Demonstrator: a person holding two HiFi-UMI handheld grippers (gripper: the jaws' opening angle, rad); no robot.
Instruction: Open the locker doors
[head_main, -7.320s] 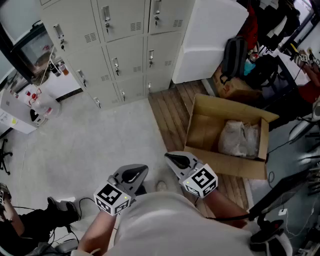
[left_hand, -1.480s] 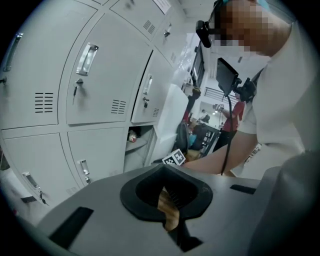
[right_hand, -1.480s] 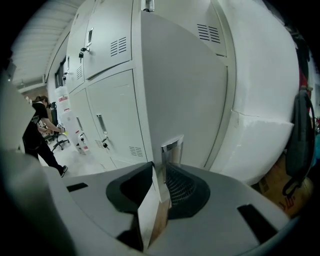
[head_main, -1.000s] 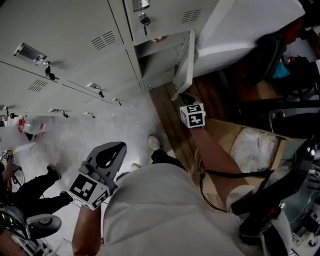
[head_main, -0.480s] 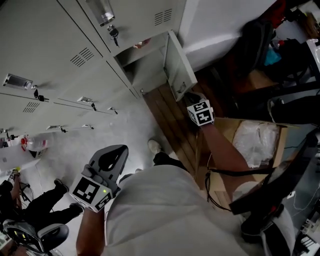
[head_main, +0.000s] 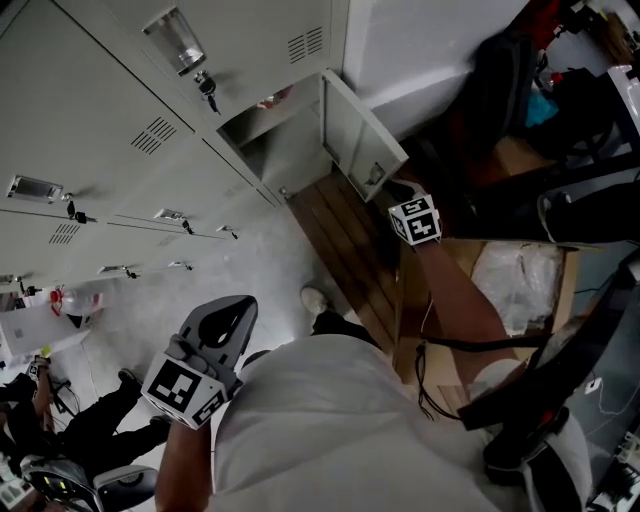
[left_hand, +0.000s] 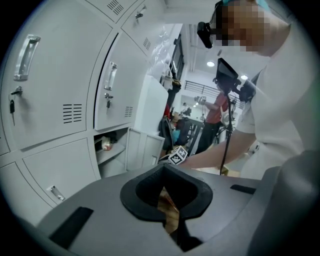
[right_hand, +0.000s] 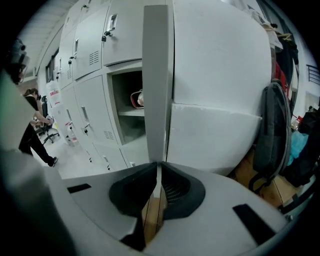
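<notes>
grey lockers (head_main: 100, 90), right claw (right_hand: 159, 167) closing on open door (right_hand: 156, 75), left claw (left_hand: 164, 167) together

At the lockers' (head_main: 100, 110) right end, locker door (head_main: 362, 132) ajar; cardboard box (head_main: 485, 250) further right.

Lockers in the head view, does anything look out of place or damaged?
Only one door stands open, low in the rightmost column, with the jaws of the right gripper closing on its edge. No damage shows.
</notes>
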